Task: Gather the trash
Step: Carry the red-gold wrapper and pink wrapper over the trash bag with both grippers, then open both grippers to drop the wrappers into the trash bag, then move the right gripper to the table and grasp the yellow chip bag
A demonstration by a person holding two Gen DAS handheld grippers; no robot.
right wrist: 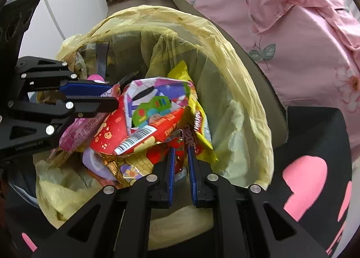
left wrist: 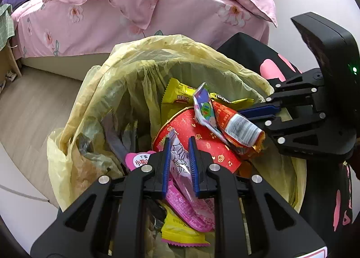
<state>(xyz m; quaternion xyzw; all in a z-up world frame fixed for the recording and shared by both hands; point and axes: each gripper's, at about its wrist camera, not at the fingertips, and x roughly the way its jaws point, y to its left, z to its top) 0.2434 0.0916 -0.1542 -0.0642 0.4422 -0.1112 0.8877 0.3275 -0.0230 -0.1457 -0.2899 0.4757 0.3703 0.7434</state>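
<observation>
Hovering over the bin's yellow liner bag [left wrist: 144, 59], both tools low above the heap of trash. Left hand-held gripper [left wrist: 179, 139] nearly closed, blue pads pinching a pink-and-white wrapper [left wrist: 177, 156] that trails down onto the pile. Right hand-held gripper [right wrist: 180, 148] shut tight, tips buried among the wrappers; seen from the left camera, clamping the end of a red packet with a barcode [left wrist: 238, 127]. Underneath, a red round lid [left wrist: 198, 145], a yellow snack bag [left wrist: 177, 96], a purple cartoon-print wrapper [right wrist: 155, 98]. Pink floral bedding [left wrist: 139, 5] just beyond the bin, wooden floor [left wrist: 33, 109] alongside.
</observation>
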